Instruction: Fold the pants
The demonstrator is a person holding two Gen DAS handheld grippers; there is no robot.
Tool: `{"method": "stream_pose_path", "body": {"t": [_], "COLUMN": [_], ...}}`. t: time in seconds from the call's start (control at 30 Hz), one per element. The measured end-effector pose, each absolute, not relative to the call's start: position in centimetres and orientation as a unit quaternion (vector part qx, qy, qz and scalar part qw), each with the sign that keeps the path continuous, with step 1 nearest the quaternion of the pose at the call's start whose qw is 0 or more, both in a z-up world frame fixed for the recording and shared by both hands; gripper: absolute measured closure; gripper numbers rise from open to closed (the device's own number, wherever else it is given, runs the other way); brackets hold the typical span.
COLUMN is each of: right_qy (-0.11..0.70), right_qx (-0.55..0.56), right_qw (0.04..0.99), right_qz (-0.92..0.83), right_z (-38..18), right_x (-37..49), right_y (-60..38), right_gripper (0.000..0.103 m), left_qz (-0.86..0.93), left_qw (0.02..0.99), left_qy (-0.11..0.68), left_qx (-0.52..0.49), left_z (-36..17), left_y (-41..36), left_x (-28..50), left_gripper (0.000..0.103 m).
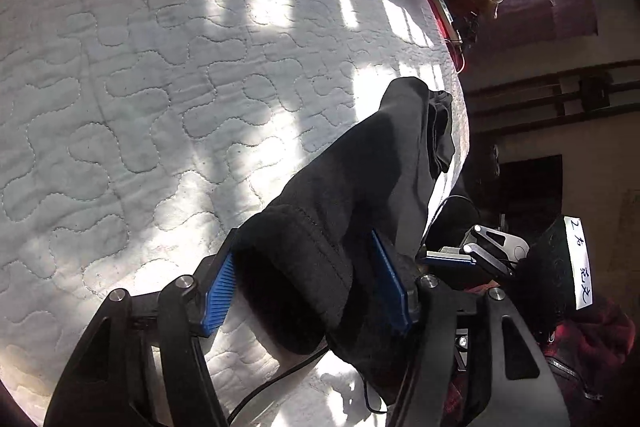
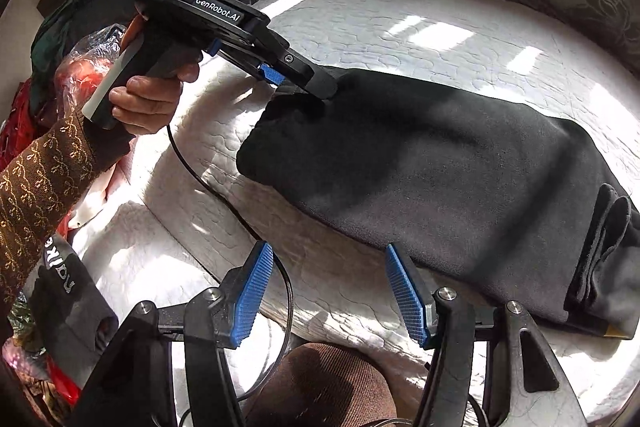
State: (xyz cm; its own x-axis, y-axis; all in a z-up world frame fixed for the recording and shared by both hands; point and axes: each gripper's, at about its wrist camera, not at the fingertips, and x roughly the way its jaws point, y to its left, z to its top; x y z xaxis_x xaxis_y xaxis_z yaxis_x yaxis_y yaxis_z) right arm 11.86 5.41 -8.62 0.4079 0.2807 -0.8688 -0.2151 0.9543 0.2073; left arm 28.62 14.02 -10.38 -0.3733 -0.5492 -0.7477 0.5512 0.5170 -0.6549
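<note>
Two grippers working here: the black pants (image 2: 432, 163) are lying folded on the white mattress (image 1: 140, 87), left gripper (image 1: 308, 283) straddling one end unclenched, right gripper (image 2: 328, 291) hanging released nearby, presumably neatening the bundle

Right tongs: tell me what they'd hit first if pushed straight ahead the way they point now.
Probably the white mattress just short of the folded black pants; the right tongs stand open and empty, with the pants' near edge slightly beyond. Depth is hard to judge.
</note>
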Motion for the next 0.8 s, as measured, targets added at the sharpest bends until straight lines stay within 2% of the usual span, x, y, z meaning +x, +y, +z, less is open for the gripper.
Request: {"method": "stream_pose_path", "body": {"t": [0.13,0.2,0.43,0.63,0.73,0.77,0.8], "right_qy": [0.504,0.487,0.47,0.449,0.444,0.444,0.445], "right_qx": [0.002,-0.011,-0.079,-0.13,-0.158,-0.154,-0.145], "right_qw": [0.855,0.867,0.876,0.884,0.882,0.882,0.883], "right_qz": [0.121,0.107,0.074,0.017,0.019,0.028,0.038], "right_z": [-8.1,-7.9,-9.8,-11.7,-12.5,-12.5,-12.2], "right_x": [12.2,12.5,14.2,16.4,17.0,17.1,17.2], "right_y": [7.2,8.6,14.7,16.4,16.7,16.3,15.7], "right_gripper": [0.042,0.038,0.035,0.035,0.041,0.046,0.053], "left_qz": [-0.489,-0.479,-0.439,-0.419,-0.403,-0.394,-0.388], "left_qw": [0.544,0.535,0.501,0.496,0.524,0.536,0.541], "left_qy": [0.681,0.696,0.746,0.759,0.749,0.745,0.744], "left_qx": [0.022,0.026,-0.022,-0.044,-0.045,-0.046,-0.057], "left_z": [-10.1,-10.6,-11.9,-12.2,-11.8,-11.7,-11.7], "left_y": [13.2,13.0,13.1,13.6,14.3,14.7,15.3], "left_x": [28.4,28.8,30.8,31.2,30.7,30.5,30.5], "left_gripper": [0.043,0.043,0.043,0.043,0.054,0.065,0.069]}}
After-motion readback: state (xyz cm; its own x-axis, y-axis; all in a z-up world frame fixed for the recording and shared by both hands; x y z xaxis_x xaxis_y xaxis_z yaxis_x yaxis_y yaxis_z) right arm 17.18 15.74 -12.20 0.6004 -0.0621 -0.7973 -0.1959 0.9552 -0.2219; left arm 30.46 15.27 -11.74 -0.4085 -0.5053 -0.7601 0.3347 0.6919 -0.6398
